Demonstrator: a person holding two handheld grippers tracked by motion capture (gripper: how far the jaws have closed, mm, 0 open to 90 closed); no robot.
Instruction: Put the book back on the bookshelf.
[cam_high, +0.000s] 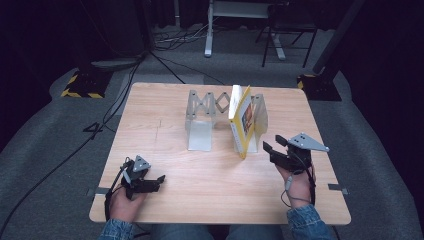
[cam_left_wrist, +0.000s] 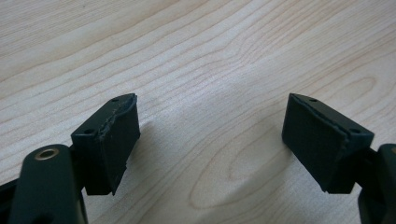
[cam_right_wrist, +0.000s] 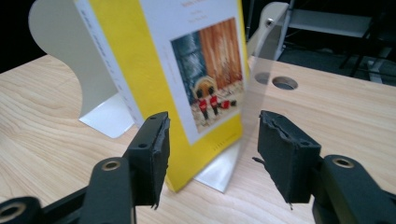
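left gripper (cam_high: 159, 178): black two-jaw tool held at the near-left corner of the light wooden table (cam_high: 165, 145); jaws wide apart, nothing between them. In the left gripper view the pads (cam_left_wrist: 114, 140) frame bare wood grain.
right gripper (cam_high: 274, 143): black two-jaw tool with a grey three-cornered plate on top, near-right side of the table, pointing at the book. Jaws partly spread, empty.
right pads (cam_right_wrist: 287, 156): clear of the cover in the right gripper view; the book's lower corner sits beyond the gap, no contact.
yellow book (cam_high: 241, 121): yellow softcover with a white spine and a picture panel on the cover, stands on edge in the rack's right end, leaning slightly. Just ahead of the right gripper.
book rack (cam_high: 200, 131): white sheet-metal expanding bookend rack with a scissor lattice, mid-table. The left plate's side is empty; the right plate (cam_right_wrist: 70, 51) backs the book.
step: my read is either a release just finished or a grasp about to start; the frames don't settle which. The book is in the rack, both tools are free.
next move: if it's a grasp, the right gripper goes forward so the pads straddle the book's near edge, then closes.
risk: a nudge on the leaning book could tip it.
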